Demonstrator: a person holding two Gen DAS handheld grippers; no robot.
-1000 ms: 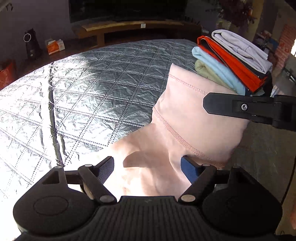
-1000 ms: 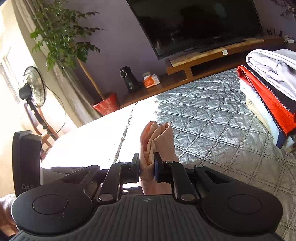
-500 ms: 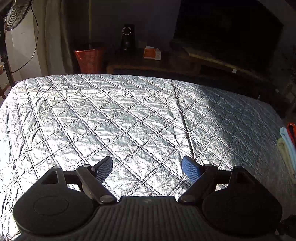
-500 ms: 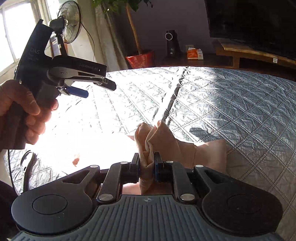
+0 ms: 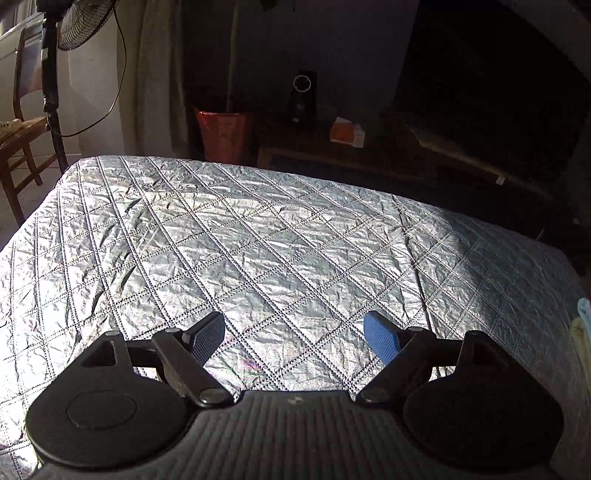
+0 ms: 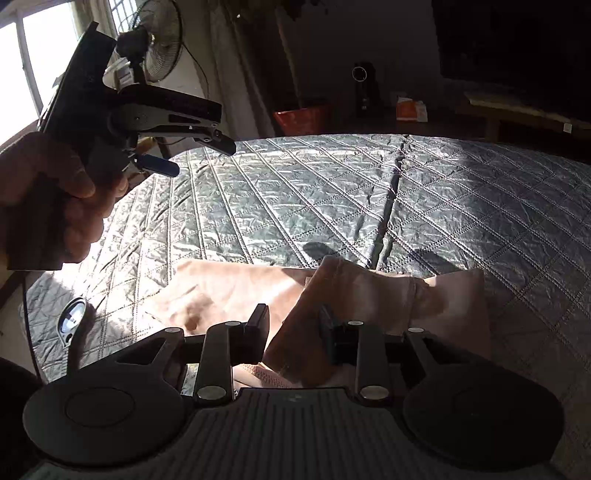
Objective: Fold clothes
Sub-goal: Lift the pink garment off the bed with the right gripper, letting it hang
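Note:
A pink garment [image 6: 354, 295] lies on the silver quilted bed [image 6: 332, 206], right in front of my right gripper [image 6: 293, 326]. The right jaws stand apart, and a fold of the pink cloth sits loosely between them. My left gripper [image 5: 293, 338] is open and empty above bare quilt [image 5: 258, 251]. It also shows in the right wrist view [image 6: 199, 155], held up in a hand at the upper left, away from the garment.
An edge of stacked folded clothes [image 5: 581, 325] shows at the bed's right side. Beyond the bed stand a red pot [image 5: 221, 134], a dark speaker [image 5: 301, 96], a fan [image 5: 70, 22], a wooden chair [image 5: 18, 125] and a TV bench [image 6: 517, 114].
My right gripper has opened and loosened its hold on the pink garment, which now lies spread on the bed. My left gripper has swung left, away from the garment and clothes stack.

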